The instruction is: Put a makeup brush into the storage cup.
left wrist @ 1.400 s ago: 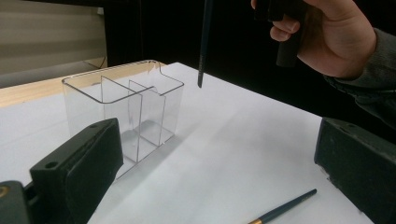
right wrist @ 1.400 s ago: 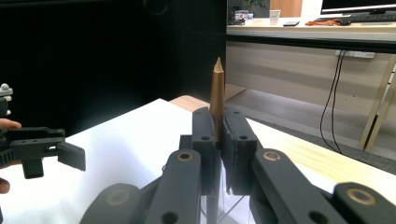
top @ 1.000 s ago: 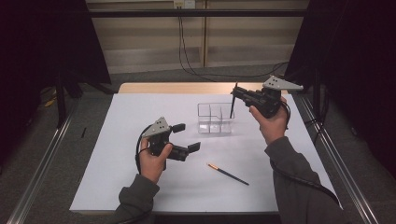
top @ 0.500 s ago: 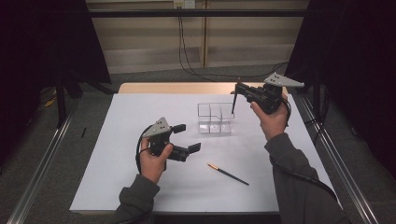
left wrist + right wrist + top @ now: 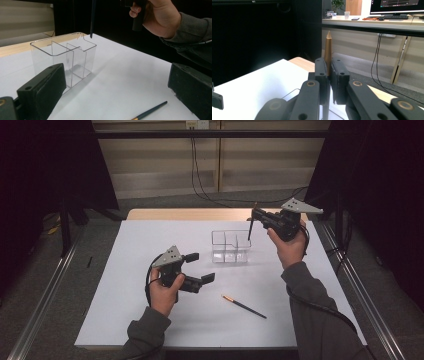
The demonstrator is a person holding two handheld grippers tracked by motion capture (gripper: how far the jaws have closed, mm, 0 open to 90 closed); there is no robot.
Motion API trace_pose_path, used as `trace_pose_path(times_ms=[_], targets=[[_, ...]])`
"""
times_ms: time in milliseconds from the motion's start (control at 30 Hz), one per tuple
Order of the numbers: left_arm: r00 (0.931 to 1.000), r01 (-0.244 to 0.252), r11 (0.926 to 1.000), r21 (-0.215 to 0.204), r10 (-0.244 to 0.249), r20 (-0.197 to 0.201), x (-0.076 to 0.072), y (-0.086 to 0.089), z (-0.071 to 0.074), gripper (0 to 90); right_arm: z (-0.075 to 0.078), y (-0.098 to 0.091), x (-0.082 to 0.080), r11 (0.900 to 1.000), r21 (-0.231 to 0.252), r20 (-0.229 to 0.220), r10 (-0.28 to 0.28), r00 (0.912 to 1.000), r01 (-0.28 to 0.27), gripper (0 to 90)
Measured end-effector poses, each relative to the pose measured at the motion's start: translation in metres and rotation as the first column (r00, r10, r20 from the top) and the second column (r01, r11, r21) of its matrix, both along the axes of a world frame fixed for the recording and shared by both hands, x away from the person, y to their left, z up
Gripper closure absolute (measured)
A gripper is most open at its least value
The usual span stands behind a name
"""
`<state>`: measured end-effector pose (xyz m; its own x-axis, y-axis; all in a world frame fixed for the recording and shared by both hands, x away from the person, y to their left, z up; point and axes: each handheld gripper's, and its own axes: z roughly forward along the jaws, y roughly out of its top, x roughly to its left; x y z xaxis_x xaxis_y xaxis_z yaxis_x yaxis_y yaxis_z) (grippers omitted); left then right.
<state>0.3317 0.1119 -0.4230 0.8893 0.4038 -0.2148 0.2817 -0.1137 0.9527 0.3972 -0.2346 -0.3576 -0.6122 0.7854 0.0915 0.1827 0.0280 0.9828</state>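
Change since the earlier frame: right gripper [image 5: 256, 216] and the pencil it carries sit a little lower and nearer the clear organiser; left gripper [image 5: 201, 267] unchanged in place.

Item 1. Held pencil [image 5: 250, 227]: dark shaft, upright, clamped between the closed fingers [image 5: 321, 72] of the right gripper. In the right gripper view its tan pointed end [image 5: 328, 47] rises above the fingers. In the left gripper view the lower end [image 5: 92, 20] hangs just above the rim of the organiser's far corner compartment, apart from it.

Item 2. Clear organiser [image 5: 230, 247]: transparent box with inner dividers, standing on the white sheet near the middle of the table [image 5: 125, 320]. No contents are visible inside it.

Item 3. Second pencil [image 5: 244, 306]: dark with an orange end, lying flat on the sheet, nearer the person than the organiser and right of the left gripper.

Item 4. Left gripper: held low over the sheet, fingers [image 5: 43, 87] spread wide with nothing between them, facing the organiser.
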Motion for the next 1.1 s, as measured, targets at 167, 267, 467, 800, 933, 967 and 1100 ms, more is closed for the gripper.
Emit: trace_pose_path(times_ms=[167,267,467,800,933,967,1100], targets=[[1.0,-0.003,1.0,0.003,0.003,0.005,0.001,0.001,0.0,1.5,-0.004,0.002,0.0,1.0,-0.007,-0.009,0.003,1.0,-0.003,84.2],[1.0,-0.001,1.0,0.005,0.001,0.007,0.001,0.002,0.0,1.6,-0.006,0.002,0.0,1.0,-0.009,-0.011,0.003,0.9999,-0.003,84.3],[1.0,-0.003,1.0,0.004,0.003,0.009,0.0,0.001,0.0,1.7,-0.01,0.0,-0.001,1.0,-0.007,-0.015,-0.002,0.9999,0.002,84.3],[0.9999,-0.002,1.0,0.007,0.002,0.01,0.001,0.001,0.0,1.7,-0.018,0.0,-0.001,0.9998,-0.021,-0.025,-0.001,0.9997,0.0,84.2],[1.0,0.001,1.0,0.004,-0.001,0.01,0.001,0.001,-0.001,1.8,-0.02,0.001,-0.001,0.9997,-0.024,-0.026,0.003,0.9996,-0.003,84.2],[1.0,0.002,1.0,0.003,-0.002,0.008,0.001,0.001,-0.001,1.8,-0.021,0.002,0.0,0.9998,-0.019,-0.028,0.003,0.9996,-0.004,84.2],[1.0,-0.001,1.0,-0.002,0.001,0.006,0.0,0.0,-0.001,1.8,-0.023,0.002,0.0,0.9999,-0.013,-0.032,0.006,0.9995,-0.007,84.2]])
